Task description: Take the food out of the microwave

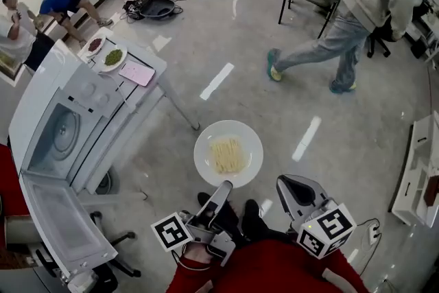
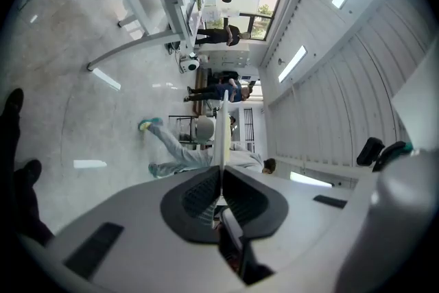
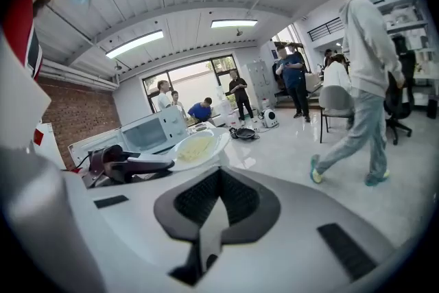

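Where the white plate (image 1: 206,147) hangs in the air above the glossy floor (image 1: 226,44), it carries a pale yellow heap of food (image 1: 227,154) at its centre, possibly noodles, though the detail is too soft to be sure. The left gripper (image 1: 224,186) clamps the near rim of the plate; in the left gripper view the plate (image 2: 224,130) shows edge-on, pinched between the two dark pads. The right gripper (image 1: 290,183) is held to the right of the plate, apart from it, its jaws pressed together on nothing. Well to the left stands the white microwave (image 1: 48,89), its door (image 1: 65,219) swung wide open and its round turntable (image 1: 65,136) bare. On the table surface (image 1: 154,62) beside it sit two small dishes, one of green food (image 1: 113,57) and one of dark red (image 1: 95,45), next to a pink flat object (image 1: 137,73). A person in grey (image 1: 363,10) walks across the far floor.
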### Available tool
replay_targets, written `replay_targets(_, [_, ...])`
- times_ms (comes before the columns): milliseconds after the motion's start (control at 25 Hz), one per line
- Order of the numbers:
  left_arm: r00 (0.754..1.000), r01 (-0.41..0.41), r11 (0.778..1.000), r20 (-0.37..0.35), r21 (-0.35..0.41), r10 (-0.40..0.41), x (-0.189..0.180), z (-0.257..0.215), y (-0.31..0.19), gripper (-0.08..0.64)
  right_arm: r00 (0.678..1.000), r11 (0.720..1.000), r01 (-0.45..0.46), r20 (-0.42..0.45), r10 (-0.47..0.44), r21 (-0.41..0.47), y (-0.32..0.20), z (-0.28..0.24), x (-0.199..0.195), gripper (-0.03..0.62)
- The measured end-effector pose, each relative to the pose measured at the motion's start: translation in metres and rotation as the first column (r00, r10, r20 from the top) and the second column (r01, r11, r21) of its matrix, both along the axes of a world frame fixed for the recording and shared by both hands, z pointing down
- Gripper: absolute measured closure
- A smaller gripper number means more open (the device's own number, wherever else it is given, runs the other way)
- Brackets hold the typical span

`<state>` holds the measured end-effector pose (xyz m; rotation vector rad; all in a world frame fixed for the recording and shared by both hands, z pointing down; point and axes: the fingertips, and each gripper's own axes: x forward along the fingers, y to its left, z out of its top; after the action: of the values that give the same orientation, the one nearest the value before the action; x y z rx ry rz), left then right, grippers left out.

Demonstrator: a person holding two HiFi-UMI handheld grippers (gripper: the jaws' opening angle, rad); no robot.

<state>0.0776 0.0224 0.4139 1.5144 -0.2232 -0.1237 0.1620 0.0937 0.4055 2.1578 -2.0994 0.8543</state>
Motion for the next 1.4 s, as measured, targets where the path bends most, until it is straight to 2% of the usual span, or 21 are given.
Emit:
replay_targets(280, [0.993,-0.118,0.993,-0.003,-0.014,0.118,0.030,0.002,0.031,0.541,0.996,0.996,-0.093,0.008,0.093,0.009,0.028,0.000,0.020,0.581])
replay_targets(800, [0.956,-0.292,0.956,-0.010,-0.027,0.292,0.069,0.005,0.069,0.541,0.972,0.972,-0.236,0.013,0.236,0.005,0.069,0.004,0.047,0.581])
replay_targets(1080, [0.928,-0.373,0.927,-0.017,-0.033,0.373,0.084,0.006,0.085,0.541,0.953,0.953,-0.303,0.017,0.303,0.006,0.085,0.005,0.054,0.581])
replay_targets(1400, [0.878,-0.479,0.877,-0.013,-0.043,0.479,0.093,0.010,0.111,0.541,0.916,0.916,-0.400,0.032,0.400,0.006,0.112,0.007,0.058,0.581])
